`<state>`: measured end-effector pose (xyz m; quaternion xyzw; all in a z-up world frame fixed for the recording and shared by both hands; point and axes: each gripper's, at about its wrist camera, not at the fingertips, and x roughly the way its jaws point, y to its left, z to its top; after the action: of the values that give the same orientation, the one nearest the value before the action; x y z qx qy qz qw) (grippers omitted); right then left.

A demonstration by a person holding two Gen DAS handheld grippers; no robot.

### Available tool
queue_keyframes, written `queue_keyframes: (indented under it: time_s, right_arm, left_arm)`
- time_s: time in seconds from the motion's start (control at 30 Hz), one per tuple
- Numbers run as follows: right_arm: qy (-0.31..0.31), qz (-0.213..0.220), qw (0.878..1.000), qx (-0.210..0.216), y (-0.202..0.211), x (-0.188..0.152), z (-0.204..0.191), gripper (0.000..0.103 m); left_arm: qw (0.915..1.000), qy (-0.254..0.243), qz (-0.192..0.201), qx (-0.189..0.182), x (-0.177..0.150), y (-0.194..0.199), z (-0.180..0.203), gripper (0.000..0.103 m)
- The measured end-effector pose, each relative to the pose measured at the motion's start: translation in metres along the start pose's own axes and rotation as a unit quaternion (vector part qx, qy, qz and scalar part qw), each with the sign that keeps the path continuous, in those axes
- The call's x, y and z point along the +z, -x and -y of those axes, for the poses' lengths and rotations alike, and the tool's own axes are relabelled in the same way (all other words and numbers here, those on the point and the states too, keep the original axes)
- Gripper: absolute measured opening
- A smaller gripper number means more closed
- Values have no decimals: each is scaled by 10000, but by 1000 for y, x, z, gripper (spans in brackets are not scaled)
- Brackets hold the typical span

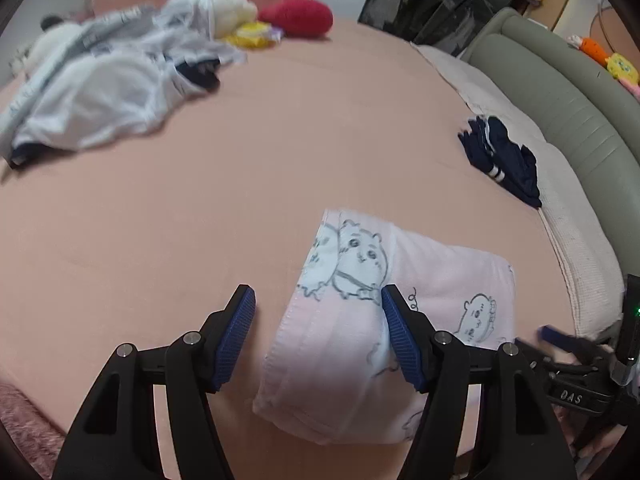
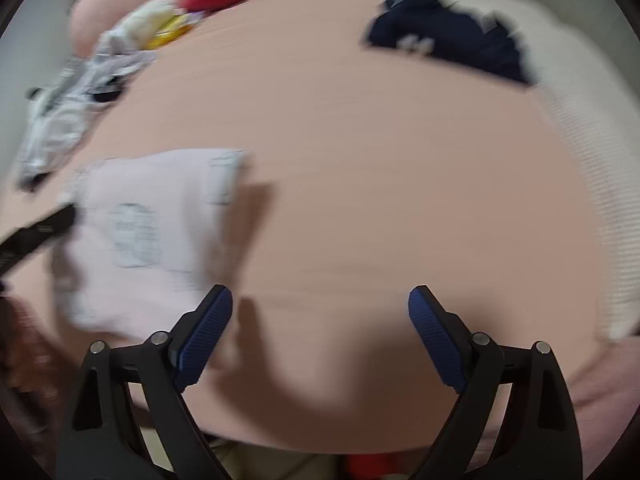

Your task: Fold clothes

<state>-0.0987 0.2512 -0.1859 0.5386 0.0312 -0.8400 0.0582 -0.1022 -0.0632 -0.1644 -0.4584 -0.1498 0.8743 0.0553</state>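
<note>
one readable marking — "das" — right hand-held gripper [image 1: 576, 384].

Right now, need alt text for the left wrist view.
Open left gripper hovers over a folded pink cartoon-print garment on a pink bed. Unfolded white clothes lie far left, a dark navy garment far right.

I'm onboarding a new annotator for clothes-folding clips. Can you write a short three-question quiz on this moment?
1. True or false: the left gripper is clamped on the folded pink cartoon-print garment.
2. Which lies nearest the grey padded bed edge? A) white clothes pile B) navy garment C) red plush toy
3. Fill in: the right gripper hovers open over the bare ___ bedsheet.

Key: 1 false, its jaws are open; 2 B; 3 pink.
</note>
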Motion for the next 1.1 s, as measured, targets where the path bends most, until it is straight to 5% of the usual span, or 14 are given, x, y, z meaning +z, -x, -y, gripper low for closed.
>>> queue_keyframes:
  time_s: [0.1,0.17,0.27,0.47,0.63,0.73,0.8,0.9,1.03,1.1]
  right_arm:
    - [-110,321,9984,463,14,3,1,89]
    - [-201,500,9952,813,19,6,-3,89]
    - [7,787,9963,349,11,19,-22,89]
    - [135,193,9997,0,-25,21,-19,88]
    - [-456,363,9983,-17,-13,24,15,85]
    - [-319,654,9961,505,-5,30,1,85]
    - [11,546,9976,422,-16,32,-17,85]
    - [153,269,9994,122,-34,27,-23,87]
    - [-3,347,9924,-1184,-29,24,-3,83]
    - [-494,434,9966,-505,-16,22,12,82]
  left_arm:
    - [9986,252,174,-433,0,13,-4,67]
    - [9991,131,260,-296,0,19,-1,67]
    - [9996,159,16,248,-2,9,-11,66]
    - [9963,340,-164,773,-1,1,-29,65]
    - [9977,546,275,-282,7,16,-20,64]
    - [9997,36,94,-211,3,7,1,64]
    - [9996,-180,-207,49,-3,-8,7,67]
    - [9992,-36,-388,3,-4,-13,0,69]
    - [9998,188,-11,31,4,6,-8,69]
    - [9993,250,104,-271,6,11,-7,66]
